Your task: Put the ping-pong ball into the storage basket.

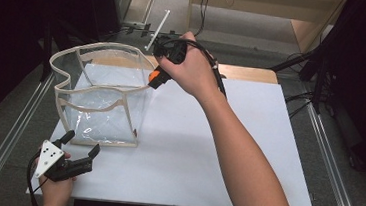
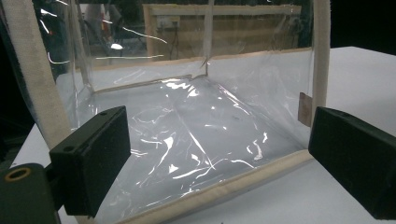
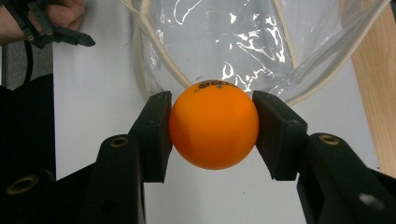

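Orange plastic ball [image 3: 214, 126], smooth and round with dark print on its top, sits pinched between the two black jaws of my right hand-held gripper [image 3: 212, 133]; I can see both pads pressing its sides in the right gripper view. From the high view, that right hand-held gripper [image 1: 156, 77] hangs just beside the near right corner of the clear plastic box-shaped bag with cream fabric edging [image 1: 102, 93], the ball [image 1: 154, 75] showing as a small orange spot under my right hand [image 1: 186, 65], close to the bag's top rim. In the right gripper view the bag's open mouth [image 3: 219, 42] lies right behind the ball, its cream edging curving down on both sides. The bag stands upright on the white sheet covering the tabletop [image 1: 227, 147], toward the left half. My left hand-held gripper [image 1: 81, 144] rests low at the near left corner of the tabletop, jaws spread wide apart and gripping nothing, pointing at the bag's near wall. In the left gripper view those open jaws frame the crinkled transparent wall [image 2: 196, 140] and the cream bottom seam, close to it, though I cannot tell whether either jaw touches the fabric. A wooden edge [image 1: 246, 73] of the tabletop shows beyond the white sheet.
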`<action>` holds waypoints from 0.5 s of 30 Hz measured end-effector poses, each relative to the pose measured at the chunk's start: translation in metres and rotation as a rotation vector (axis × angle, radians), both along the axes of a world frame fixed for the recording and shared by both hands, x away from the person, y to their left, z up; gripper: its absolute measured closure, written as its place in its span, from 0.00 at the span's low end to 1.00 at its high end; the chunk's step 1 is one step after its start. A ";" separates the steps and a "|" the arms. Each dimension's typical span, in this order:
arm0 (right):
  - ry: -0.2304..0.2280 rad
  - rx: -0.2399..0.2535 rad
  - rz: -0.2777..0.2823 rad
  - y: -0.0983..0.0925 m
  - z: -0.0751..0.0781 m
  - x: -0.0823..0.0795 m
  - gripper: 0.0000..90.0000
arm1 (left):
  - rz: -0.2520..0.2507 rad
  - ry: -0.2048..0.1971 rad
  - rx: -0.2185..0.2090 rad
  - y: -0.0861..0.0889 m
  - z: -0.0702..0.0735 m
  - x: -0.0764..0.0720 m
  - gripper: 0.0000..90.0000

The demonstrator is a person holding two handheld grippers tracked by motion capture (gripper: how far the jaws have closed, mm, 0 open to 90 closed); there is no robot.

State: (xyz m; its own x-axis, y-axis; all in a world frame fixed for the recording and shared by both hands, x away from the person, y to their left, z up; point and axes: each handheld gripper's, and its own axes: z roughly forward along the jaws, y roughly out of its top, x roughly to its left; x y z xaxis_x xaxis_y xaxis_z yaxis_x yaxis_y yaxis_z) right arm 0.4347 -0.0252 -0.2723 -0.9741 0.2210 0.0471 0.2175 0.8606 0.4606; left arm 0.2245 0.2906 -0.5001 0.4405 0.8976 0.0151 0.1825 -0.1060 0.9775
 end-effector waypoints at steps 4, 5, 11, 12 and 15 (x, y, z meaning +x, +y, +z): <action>-0.007 0.005 -0.003 0.005 0.004 0.001 0.53 | -0.001 0.000 0.000 0.000 0.000 0.000 0.07; -0.007 0.005 -0.003 0.005 0.004 0.001 0.53 | -0.001 0.000 0.000 0.000 0.000 0.000 0.07; -0.012 0.008 -0.010 0.010 0.005 0.004 0.53 | -0.002 0.000 0.000 0.000 0.000 0.000 0.07; -0.012 0.008 -0.010 0.010 0.005 0.004 0.53 | -0.002 0.000 0.000 0.000 0.000 0.000 0.07; -0.011 0.010 -0.022 0.012 0.004 0.008 0.53 | -0.001 0.001 0.000 0.000 0.000 0.000 0.07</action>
